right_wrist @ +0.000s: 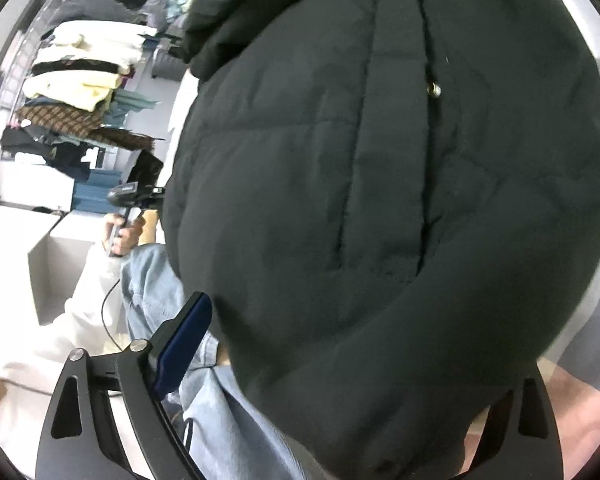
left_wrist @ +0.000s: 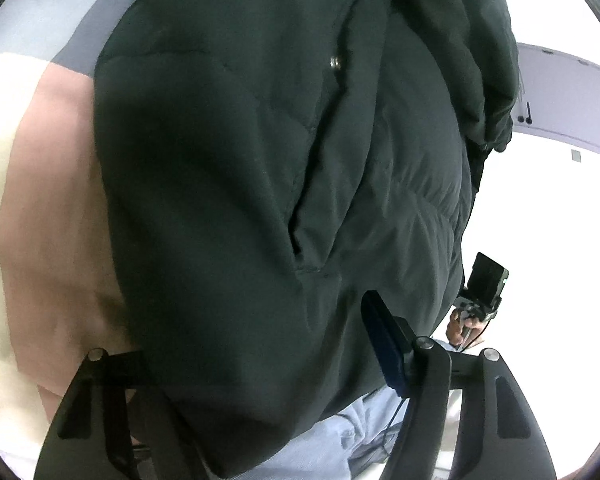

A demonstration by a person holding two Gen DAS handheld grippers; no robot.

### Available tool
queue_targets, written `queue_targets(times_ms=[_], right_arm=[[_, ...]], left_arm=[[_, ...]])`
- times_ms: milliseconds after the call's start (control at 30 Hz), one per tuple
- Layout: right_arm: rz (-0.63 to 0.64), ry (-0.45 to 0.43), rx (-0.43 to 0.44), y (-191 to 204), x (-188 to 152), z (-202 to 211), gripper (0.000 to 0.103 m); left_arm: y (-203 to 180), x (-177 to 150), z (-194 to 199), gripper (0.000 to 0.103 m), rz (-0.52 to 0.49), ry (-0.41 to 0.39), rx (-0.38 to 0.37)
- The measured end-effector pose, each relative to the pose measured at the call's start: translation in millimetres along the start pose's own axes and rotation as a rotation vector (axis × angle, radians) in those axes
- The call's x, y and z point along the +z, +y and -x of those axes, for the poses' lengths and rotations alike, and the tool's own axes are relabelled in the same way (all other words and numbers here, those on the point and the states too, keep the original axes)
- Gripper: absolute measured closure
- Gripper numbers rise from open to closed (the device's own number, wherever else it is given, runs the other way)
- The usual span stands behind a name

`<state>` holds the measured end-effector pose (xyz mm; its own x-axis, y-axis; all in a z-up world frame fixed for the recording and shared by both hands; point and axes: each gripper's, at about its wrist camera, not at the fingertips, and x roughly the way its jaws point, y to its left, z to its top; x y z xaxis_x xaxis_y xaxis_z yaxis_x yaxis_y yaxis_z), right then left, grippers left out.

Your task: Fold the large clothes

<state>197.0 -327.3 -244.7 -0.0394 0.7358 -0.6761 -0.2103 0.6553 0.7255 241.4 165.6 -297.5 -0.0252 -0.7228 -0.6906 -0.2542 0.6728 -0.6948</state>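
Note:
A dark green puffer jacket [left_wrist: 268, 168] fills most of both views; it also fills the right wrist view [right_wrist: 400, 200]. It hangs in the air, with a metal snap visible on its front. My left gripper [left_wrist: 260, 360] is shut on the jacket's hem; only its right finger [left_wrist: 384, 340] shows, the left one is under the fabric. My right gripper [right_wrist: 332, 352] is shut on the other part of the hem; its left finger [right_wrist: 184, 344] shows, the right one is hidden. Each gripper shows small in the other's view, the right [left_wrist: 480, 292] and the left [right_wrist: 136, 196].
A pink and cream surface [left_wrist: 52, 208] lies to the left below the jacket. The person's blue jeans [right_wrist: 152, 288] and white sleeve [right_wrist: 60, 332] are close behind. Shelves with stacked folded clothes [right_wrist: 84, 80] stand at the far left. A white wall [left_wrist: 548, 200] is on the right.

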Motion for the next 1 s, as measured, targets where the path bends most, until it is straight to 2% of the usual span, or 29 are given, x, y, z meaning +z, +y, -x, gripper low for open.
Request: queue_targets(times_ms=[33, 100, 167, 200, 267, 367, 600, 1000], right_arm=[[0.013, -0.010, -0.006, 3, 0, 3, 0.027], [0.034, -0.033, -0.009, 9, -1, 10, 0.041], [0.057, -0.065, -0.010, 15, -1, 16, 0.066], [0.071, -0.097, -0.007, 20, -1, 22, 0.072], [0.099, -0.126, -0.023, 30, 2, 25, 0.086], [0.123, -0.182, -0.061, 45, 0, 32, 0.092], [0.190, -0.343, -0.038, 89, -12, 54, 0.095], [0.224, -0.490, -0.007, 127, -67, 90, 0.096]], left_arm=[[-2, -2, 1, 0.045, 0.001, -0.008, 0.007], [-7, -5, 3, 0.061, 0.004, -0.036, 0.004], [-16, -7, 7, 0.071, -0.024, -0.076, 0.009], [-19, -10, 9, 0.078, -0.039, -0.099, 0.004], [-20, -13, 14, 0.085, -0.044, -0.146, -0.023], [-21, -22, 27, 0.091, -0.072, -0.191, -0.040], [-34, -59, 62, 0.096, -0.093, -0.337, -0.202], [-40, -129, 111, 0.100, -0.114, -0.421, -0.270]])
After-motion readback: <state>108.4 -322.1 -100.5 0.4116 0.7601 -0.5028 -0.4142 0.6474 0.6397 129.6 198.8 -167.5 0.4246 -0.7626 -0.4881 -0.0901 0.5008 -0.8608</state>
